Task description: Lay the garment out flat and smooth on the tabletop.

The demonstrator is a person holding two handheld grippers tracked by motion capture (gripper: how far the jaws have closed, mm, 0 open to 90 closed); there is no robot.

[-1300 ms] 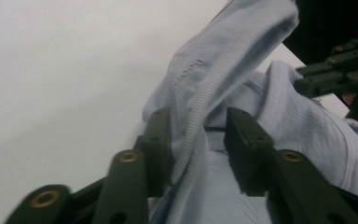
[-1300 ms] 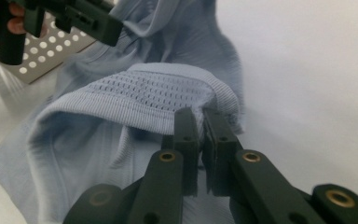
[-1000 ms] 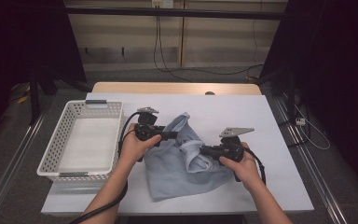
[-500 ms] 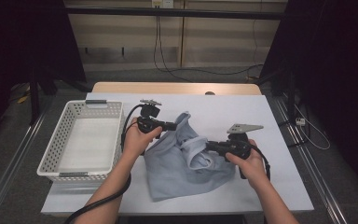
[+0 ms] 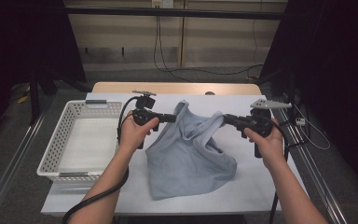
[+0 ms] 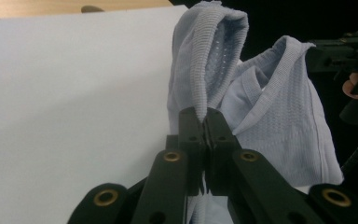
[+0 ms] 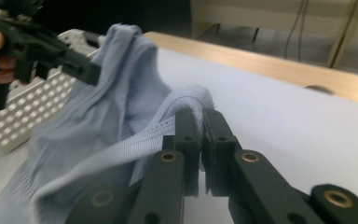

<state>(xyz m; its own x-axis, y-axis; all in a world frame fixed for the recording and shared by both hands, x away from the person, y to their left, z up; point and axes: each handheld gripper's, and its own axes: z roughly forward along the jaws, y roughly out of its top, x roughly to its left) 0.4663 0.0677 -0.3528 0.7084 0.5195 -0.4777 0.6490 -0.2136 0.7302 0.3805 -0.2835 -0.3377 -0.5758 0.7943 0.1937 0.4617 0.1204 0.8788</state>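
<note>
In the high view, a light blue top (image 5: 186,158) lies on the white table (image 5: 270,186), its lower part spread flat while its two shoulder straps are lifted clear of the surface. The left gripper (image 5: 173,118) is clamped on the strap toward the white basket (image 5: 56,154), and the right gripper (image 5: 224,119) is clamped on the other strap. The two grippers stand well apart, so the neckline hangs open and sagging between them. The basket sits just beside the top, on the left, and looks bare inside.

In the left gripper view, the black jaws are pressed together with a ribbed fold of the top (image 6: 205,70) pinched at their tips. The cloth rises above them in a loop. The other gripper (image 6: 310,58) shows farther off, holding the far strap.

In the right gripper view, the jaws are likewise closed tight on a ribbed strap of the top (image 7: 186,105), which runs off to the left toward the other gripper (image 7: 95,72) and the basket (image 7: 23,112) behind it.

By my reading, both grasps are made and the lift has begun. Most of the top is not yet off the table. Still to come is raising it free, and probably either folding it or moving it into the basket.
</note>
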